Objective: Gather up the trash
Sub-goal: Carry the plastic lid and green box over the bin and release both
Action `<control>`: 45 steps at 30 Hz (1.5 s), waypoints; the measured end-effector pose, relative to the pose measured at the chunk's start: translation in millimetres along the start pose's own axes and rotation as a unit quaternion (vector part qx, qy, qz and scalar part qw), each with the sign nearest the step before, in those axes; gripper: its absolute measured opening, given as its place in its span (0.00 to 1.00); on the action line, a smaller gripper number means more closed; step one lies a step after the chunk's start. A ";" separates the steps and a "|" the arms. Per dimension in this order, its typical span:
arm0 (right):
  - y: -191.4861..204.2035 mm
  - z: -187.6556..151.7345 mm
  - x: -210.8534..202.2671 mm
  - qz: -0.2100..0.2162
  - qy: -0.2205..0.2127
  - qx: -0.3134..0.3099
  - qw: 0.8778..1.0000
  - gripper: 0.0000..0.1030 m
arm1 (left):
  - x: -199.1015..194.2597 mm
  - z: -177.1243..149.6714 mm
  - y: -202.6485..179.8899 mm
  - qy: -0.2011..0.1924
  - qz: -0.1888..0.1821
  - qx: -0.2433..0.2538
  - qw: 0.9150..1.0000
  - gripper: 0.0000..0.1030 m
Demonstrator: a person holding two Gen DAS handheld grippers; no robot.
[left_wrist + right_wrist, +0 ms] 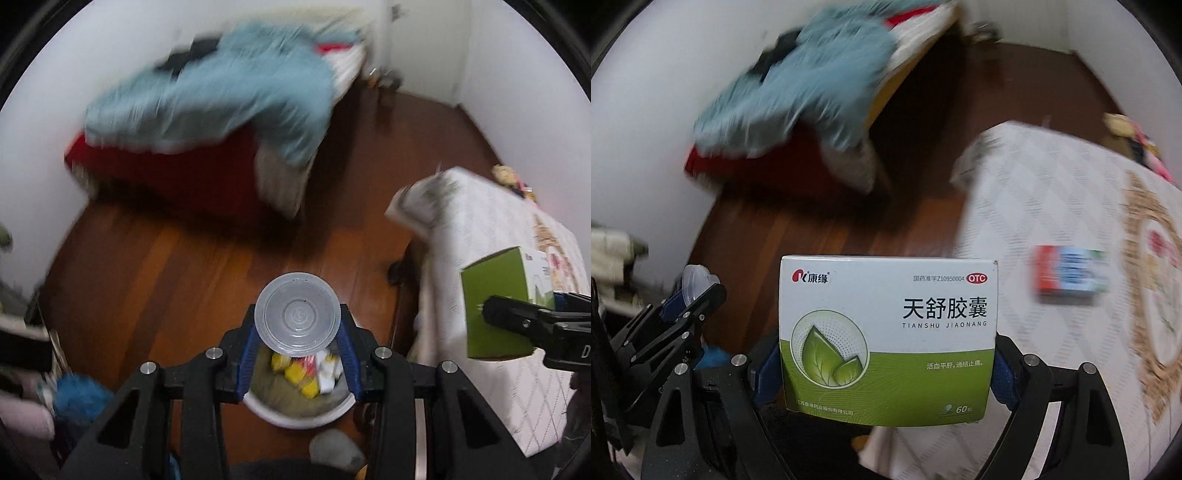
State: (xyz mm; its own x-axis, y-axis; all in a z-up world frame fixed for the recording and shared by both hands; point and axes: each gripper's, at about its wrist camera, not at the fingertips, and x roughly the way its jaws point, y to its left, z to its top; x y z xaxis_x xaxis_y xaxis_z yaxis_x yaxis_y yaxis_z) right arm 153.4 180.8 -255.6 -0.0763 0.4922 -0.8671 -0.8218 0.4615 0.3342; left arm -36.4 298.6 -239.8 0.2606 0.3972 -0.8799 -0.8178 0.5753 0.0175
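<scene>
The left hand-held gripper (299, 343) is clamped on a clear plastic lid (298, 314), its blue pads pressing the ribbed rim from both sides, so the round face of the lid looks straight at the left wrist camera. Directly beneath it on the wooden floor (184, 266) stands a white bin (295, 410) with yellow and white wrappers already inside; the lid covers the far part of its opening from this view. The right hand-held gripper (886, 373) grips a green-and-white medicine box (886, 339) across its width, jaws spread wide to take it, and the box fills the middle of the right wrist view, hiding whatever lies straight below. In the left wrist view that same box shows at the right edge, over a white quilted bed (498, 258). On this bed, well apart from the held box, lies a small red-and-blue packet (1071, 275), blurred. Across the floor stands a second bed with a red sheet (166, 155) and a rumpled light-blue blanket (221, 96) hanging over its corner. A blue fuzzy item (79, 395) sits at lower left near the bin, among clutter too smeared to identify.
</scene>
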 end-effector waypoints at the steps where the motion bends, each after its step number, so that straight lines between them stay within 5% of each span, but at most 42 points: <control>1: 10.5 0.7 16.8 0.002 0.015 -0.007 1.000 0.87 | 8.0 -3.8 10.7 0.012 -0.005 -0.012 1.000 0.35; 7: 47.3 -3.7 136.2 0.006 0.122 0.011 0.992 0.87 | 94.6 -25.9 64.8 0.114 -0.051 -0.090 0.988 0.35; 15: 54.2 -15.7 228.9 -0.023 0.198 0.013 0.980 0.87 | 142.6 -35.6 79.0 0.169 -0.091 -0.115 0.975 0.36; 16: 51.6 -15.5 235.0 -0.023 0.202 0.015 0.979 0.88 | 144.0 -33.0 77.1 0.170 -0.088 -0.116 0.975 0.41; 19: 53.3 -17.5 250.1 -0.017 0.220 0.015 0.975 0.90 | 139.3 -32.8 85.7 0.162 -0.078 -0.124 0.976 0.82; 21: 55.7 -15.0 258.4 -0.015 0.230 0.005 0.973 0.90 | 135.8 -33.3 91.3 0.158 -0.071 -0.128 0.977 0.88; 23: 59.1 -14.9 259.8 -0.019 0.228 -0.003 0.973 1.00 | 133.5 -33.2 94.5 0.156 -0.054 -0.121 0.979 0.89; 33: 76.3 -17.0 215.5 -0.057 0.196 -0.046 0.978 1.00 | 93.2 -40.5 94.2 0.125 0.012 -0.094 0.988 0.94; 45: 79.5 -35.4 118.3 -0.073 0.114 -0.059 0.989 1.00 | 15.2 -56.2 69.8 0.072 0.048 -0.082 0.993 0.94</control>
State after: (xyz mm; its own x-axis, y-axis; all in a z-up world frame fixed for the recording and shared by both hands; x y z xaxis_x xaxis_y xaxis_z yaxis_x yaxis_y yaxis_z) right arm 59.1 249.6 -344.7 -0.0663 0.2410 -0.9683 -0.8928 0.4191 0.1654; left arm -118.3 304.6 -278.7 0.1115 0.3308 -0.9371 -0.9106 0.4117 0.0369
